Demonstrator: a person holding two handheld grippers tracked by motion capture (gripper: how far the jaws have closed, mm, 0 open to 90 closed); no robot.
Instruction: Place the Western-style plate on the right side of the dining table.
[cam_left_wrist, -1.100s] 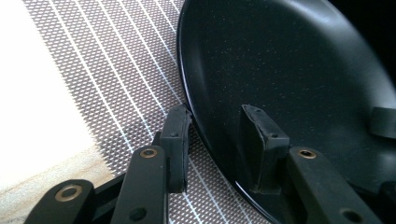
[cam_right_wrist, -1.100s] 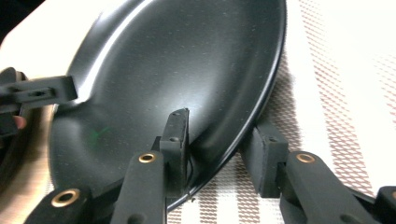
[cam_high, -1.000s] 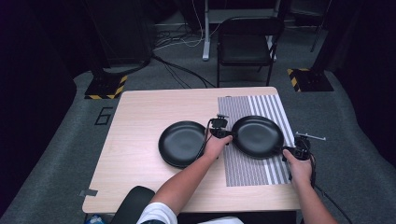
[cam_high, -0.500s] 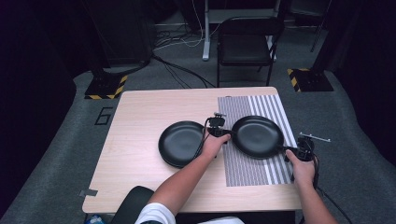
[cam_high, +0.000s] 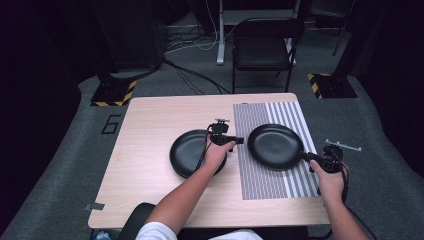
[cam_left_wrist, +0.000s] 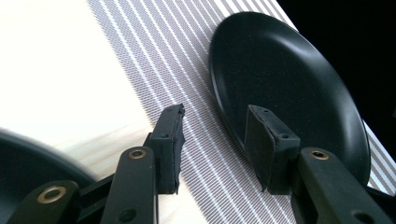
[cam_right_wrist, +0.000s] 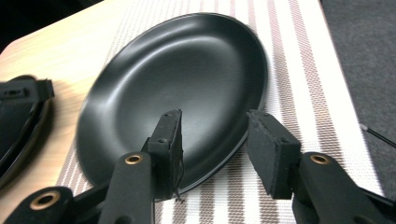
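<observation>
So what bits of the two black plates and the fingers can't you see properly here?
- High view: the near edge of the left plate is hidden under the left hand.
- High view: the right gripper fingers are too small to make out.
- Left gripper view: the left plate is blurred and cut off by the bottom-left corner.
- Right gripper view: the fingers cover part of the near rim of the right plate.

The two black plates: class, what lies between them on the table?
In the high view, the left gripper hangs between the left plate and the right plate, over bare wood and the striped mat's edge.
</observation>
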